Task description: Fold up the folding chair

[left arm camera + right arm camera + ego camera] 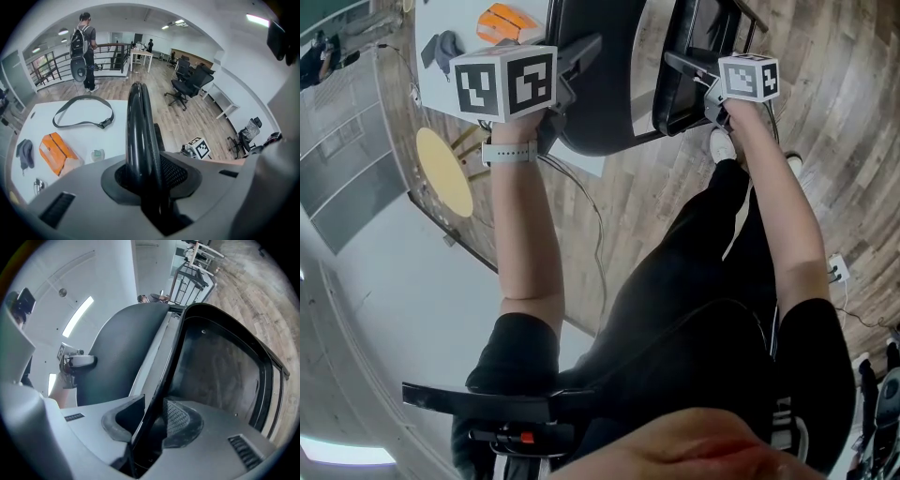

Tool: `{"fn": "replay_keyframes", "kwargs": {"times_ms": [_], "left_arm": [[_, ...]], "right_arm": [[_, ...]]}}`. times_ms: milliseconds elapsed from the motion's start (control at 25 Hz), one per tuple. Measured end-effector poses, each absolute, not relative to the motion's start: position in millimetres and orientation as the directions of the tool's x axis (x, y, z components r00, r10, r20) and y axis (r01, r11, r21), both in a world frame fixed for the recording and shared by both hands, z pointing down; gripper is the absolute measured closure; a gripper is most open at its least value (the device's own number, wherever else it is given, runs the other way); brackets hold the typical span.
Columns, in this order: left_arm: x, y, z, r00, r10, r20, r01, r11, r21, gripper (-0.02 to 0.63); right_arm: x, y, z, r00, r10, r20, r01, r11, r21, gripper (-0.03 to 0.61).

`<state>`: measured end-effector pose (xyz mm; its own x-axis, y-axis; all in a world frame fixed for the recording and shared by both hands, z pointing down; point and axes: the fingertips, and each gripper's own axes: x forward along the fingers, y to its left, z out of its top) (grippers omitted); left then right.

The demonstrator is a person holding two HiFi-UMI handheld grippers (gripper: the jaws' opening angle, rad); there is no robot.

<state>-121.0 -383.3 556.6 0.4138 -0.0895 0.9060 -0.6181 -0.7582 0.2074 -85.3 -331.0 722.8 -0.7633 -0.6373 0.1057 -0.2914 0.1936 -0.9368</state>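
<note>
The folding chair (605,94) stands on the wooden floor (675,206) directly in front of the person. One gripper is on each of its two panels, I think so that they can be swung toward each other. The left gripper (145,177) points steeply down over the rounded rim of the backrest (139,117). Its jaws stand a little apart with the rim between them, and a dark gap on the left side suggests that they surround it without clamping. The right gripper (151,420), held almost level, has its jaws closed on the thin edge of the seat (220,376), a good place for tipping it. The white table (70,136), carrying a strap (84,123) and an orange pouch (57,152), is just left of the backrest, so room is small there. To the right the floor looks free, while a cable (586,202) and the person's legs (712,244) lie near.
</note>
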Motion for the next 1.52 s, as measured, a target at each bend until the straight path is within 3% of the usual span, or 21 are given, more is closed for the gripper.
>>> {"fn": "replay_keyframes", "kwargs": {"times_ms": [240,440,560,640,920,1280,1360,1520], "left_arm": [[-127.9,-404.1,532.2,0.442,-0.228,0.867,-0.644,-0.754,0.13,0.403],[-139.3,-413.7,496.1,0.458,-0.374,0.806,-0.676,-0.736,0.043,0.387],[-143.3,-417.0,442.6,0.513,-0.525,0.679,-0.705,-0.709,-0.016,0.387],[-141.0,-400.2,410.7,0.575,-0.561,0.596,-0.693,-0.72,-0.009,0.387],[-111.5,-297.6,367.5,0.764,-0.527,0.371,-0.59,-0.804,0.074,0.387],[-95.5,-150.5,347.4,0.868,-0.409,0.281,-0.466,-0.867,0.178,0.396],[-91.2,-125.5,344.3,0.886,-0.379,0.265,-0.435,-0.878,0.199,0.419],[-87.3,-91.2,332.3,0.901,-0.364,0.236,-0.409,-0.894,0.184,0.562]], "right_arm": [[-48.2,-333.9,722.3,-0.684,-0.712,0.156,-0.417,0.207,-0.885,0.43],[-24.4,-318.4,709.8,-0.66,-0.729,0.183,-0.472,0.213,-0.855,0.415],[-9.4,-308.5,677.4,-0.647,-0.742,0.173,-0.527,0.271,-0.805,0.411],[-3.2,-295.6,641.0,-0.638,-0.754,0.156,-0.569,0.326,-0.755,0.411],[19.7,-234.7,498.1,-0.626,-0.774,0.095,-0.716,0.522,-0.463,0.413],[11.6,-116.4,370.6,-0.618,-0.781,0.093,-0.782,0.597,-0.179,0.414],[-0.8,-94.5,357.0,-0.634,-0.767,0.095,-0.771,0.616,-0.161,0.417],[-29.3,-62.9,342.1,-0.659,-0.741,0.127,-0.752,0.647,-0.127,0.53]]}}
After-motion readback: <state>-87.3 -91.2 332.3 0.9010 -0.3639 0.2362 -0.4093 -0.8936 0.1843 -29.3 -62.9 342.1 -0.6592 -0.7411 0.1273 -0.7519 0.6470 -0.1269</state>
